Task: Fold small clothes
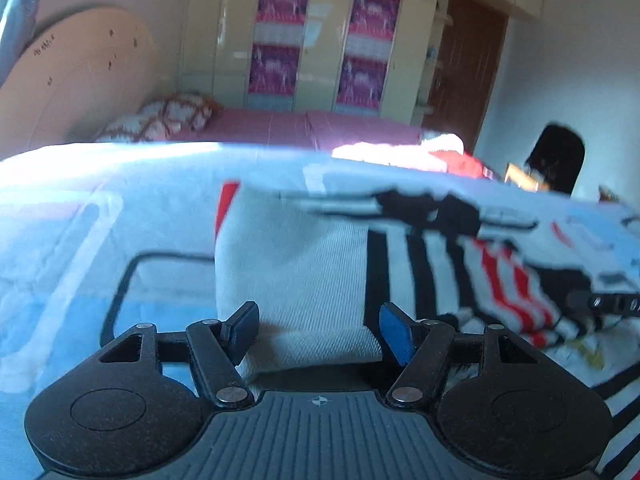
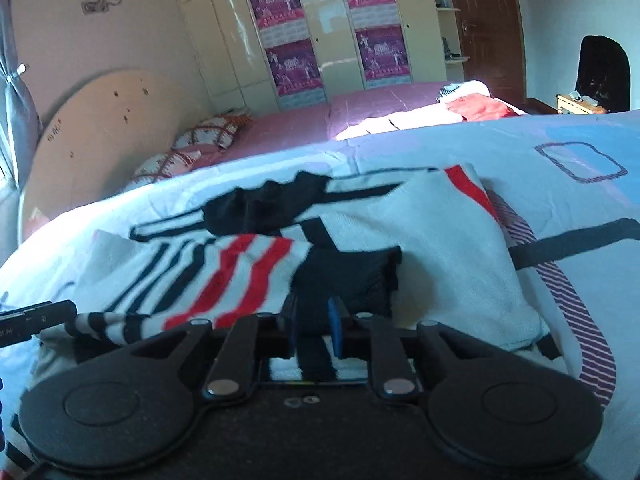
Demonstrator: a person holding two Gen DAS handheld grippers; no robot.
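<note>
Striped garment (image 2: 256, 264) lies rumpled on the pale quilt (image 2: 560, 200), at twelve o'clock from both tools. Your left gripper (image 1: 320, 330) gapes wide around a white fold; your right gripper (image 2: 314, 330) is pinched on its black-striped edge.

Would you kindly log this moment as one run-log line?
left tongs: open, straddling white garment edge | right tongs: shut on striped garment | surface: bedspread | fold: in progress
</note>
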